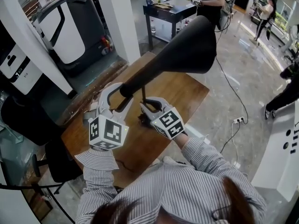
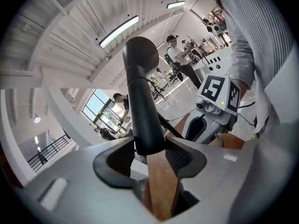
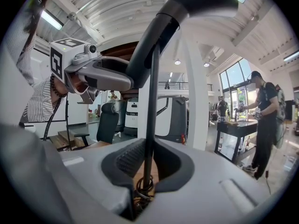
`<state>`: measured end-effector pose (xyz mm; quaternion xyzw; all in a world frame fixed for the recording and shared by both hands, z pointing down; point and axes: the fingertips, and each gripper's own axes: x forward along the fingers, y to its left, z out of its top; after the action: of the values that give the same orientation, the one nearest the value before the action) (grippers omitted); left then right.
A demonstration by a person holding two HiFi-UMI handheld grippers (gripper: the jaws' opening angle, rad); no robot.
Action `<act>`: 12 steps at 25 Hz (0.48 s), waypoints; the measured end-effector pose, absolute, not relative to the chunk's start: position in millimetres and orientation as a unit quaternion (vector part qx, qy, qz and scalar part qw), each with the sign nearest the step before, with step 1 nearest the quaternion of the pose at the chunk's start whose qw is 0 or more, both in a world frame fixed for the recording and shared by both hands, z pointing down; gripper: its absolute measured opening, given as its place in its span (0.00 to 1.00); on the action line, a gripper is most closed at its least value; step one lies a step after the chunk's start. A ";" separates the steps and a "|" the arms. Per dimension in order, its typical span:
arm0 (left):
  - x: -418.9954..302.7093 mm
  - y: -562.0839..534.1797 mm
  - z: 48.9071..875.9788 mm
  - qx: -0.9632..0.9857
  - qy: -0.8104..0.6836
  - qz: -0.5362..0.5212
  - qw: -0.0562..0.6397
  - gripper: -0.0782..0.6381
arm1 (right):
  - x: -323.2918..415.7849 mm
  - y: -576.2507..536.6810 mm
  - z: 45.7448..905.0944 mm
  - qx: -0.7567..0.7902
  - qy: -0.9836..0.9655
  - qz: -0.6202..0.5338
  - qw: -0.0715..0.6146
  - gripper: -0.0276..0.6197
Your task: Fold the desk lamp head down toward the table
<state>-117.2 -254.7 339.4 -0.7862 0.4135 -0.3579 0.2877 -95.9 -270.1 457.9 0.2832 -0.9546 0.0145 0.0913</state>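
Observation:
A black desk lamp stands on the wooden table (image 1: 187, 94). Its cone-shaped head (image 1: 194, 43) points up and to the right, high above the tabletop. The thick neck (image 1: 140, 80) slopes down-left from the head into my left gripper (image 1: 117, 96), which is shut on the neck's lower end. In the left gripper view the neck (image 2: 142, 106) sits clamped between the jaws of the left gripper (image 2: 148, 155). My right gripper (image 1: 145, 107) is shut on the thin upright stem (image 1: 143, 94). The stem (image 3: 150, 125) runs up between the jaws of the right gripper (image 3: 147, 169), with a coiled wire at its foot.
A black chair (image 1: 28, 120) stands left of the table, with a white pillar (image 1: 121, 17) and a black-and-white machine (image 1: 65, 27) behind. A dark side table (image 1: 170, 8) with bottles is farther back. A cable and power strip (image 1: 238, 120) lie on the floor; people stand at right.

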 end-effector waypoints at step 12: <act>-119.3 -254.0 332.5 -0.773 0.407 -0.373 0.313 0.41 | -94.3 -271.6 457.0 0.285 -0.955 0.021 0.086 0.13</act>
<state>-119.3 -254.0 332.5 -0.7726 0.4072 -0.3734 0.3129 -94.3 -271.6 457.0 0.2847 -0.9546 0.0212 0.0856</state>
